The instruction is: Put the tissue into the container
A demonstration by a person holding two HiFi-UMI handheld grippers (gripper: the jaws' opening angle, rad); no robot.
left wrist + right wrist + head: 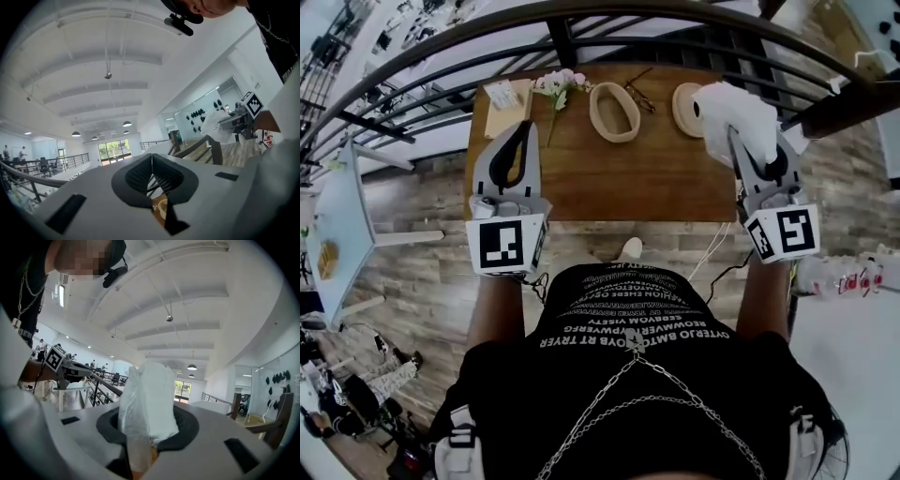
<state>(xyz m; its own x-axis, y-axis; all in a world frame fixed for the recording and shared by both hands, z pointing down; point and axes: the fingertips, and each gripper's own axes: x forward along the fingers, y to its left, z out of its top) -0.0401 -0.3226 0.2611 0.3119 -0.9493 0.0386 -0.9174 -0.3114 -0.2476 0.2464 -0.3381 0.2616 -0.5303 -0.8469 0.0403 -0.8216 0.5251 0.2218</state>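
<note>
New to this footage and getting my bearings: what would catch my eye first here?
A white tissue stands clamped in the right gripper, at the wooden table's right end beside a round container. The left gripper, fingers together and empty, is at the table's left, near the flowers; an oval container sits between.

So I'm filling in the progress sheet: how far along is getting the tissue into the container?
Done: the tissue is picked up, clamped in the right gripper. In hand: it hangs over the table at its right end, near the round container; the left gripper is shut and empty. Left: releasing it into a container; the oval container holds no tissue.
</note>
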